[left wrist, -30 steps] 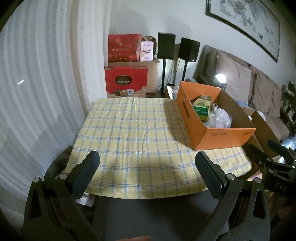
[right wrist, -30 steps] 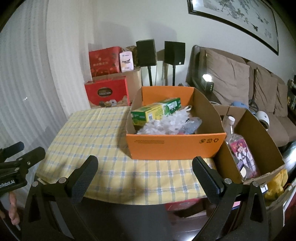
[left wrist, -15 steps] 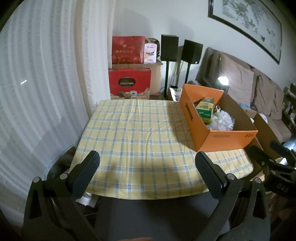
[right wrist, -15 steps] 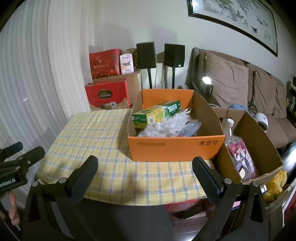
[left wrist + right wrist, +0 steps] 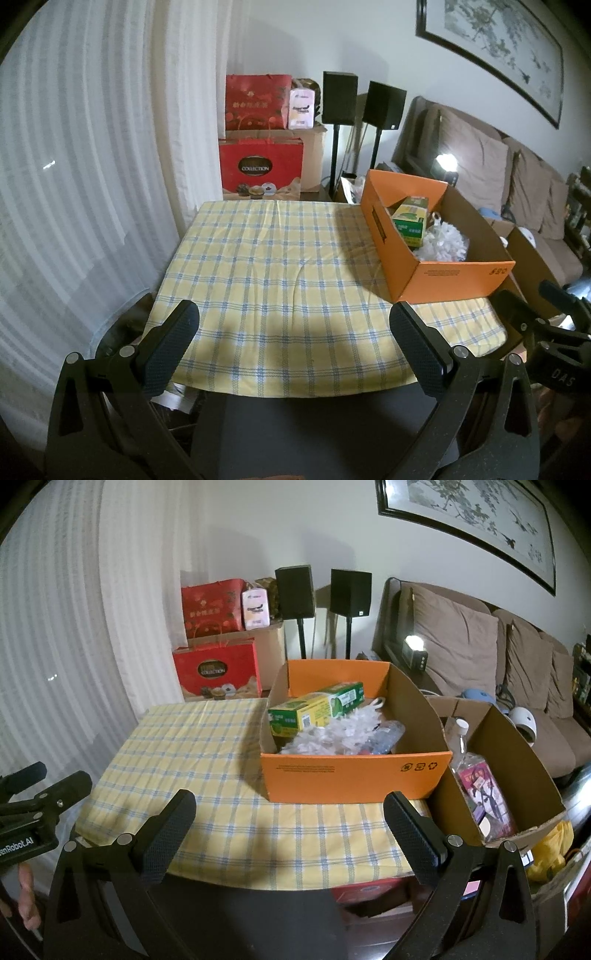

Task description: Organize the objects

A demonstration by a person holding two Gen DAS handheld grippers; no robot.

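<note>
Right wrist view: both claws, right claw [image 5: 288, 821] and left claw [image 5: 293, 338], hang spread wide and empty; the orange cardboard box [image 5: 354, 775] sits near the yellow-checked tabletop [image 5: 192, 753] edge, so a clumsy nudge could probably tip it off.

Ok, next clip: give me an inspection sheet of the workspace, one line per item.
Surface: table under a yellow-and-blue checked cloth, mostly bare.
Job's things: orange cardboard box on the cloth's right side, holding a green carton, white fluffy duster and a plastic bottle.
Clutter: brown cardboard box beside the table, with a clear bottle and a printed packet.
Grippers: left gripper and right gripper both open, empty, short of the table's near edge.
Cables: nothing seen on the table.
Surroundings: red gift bags, two speakers on stands, sofa, curtain.
</note>
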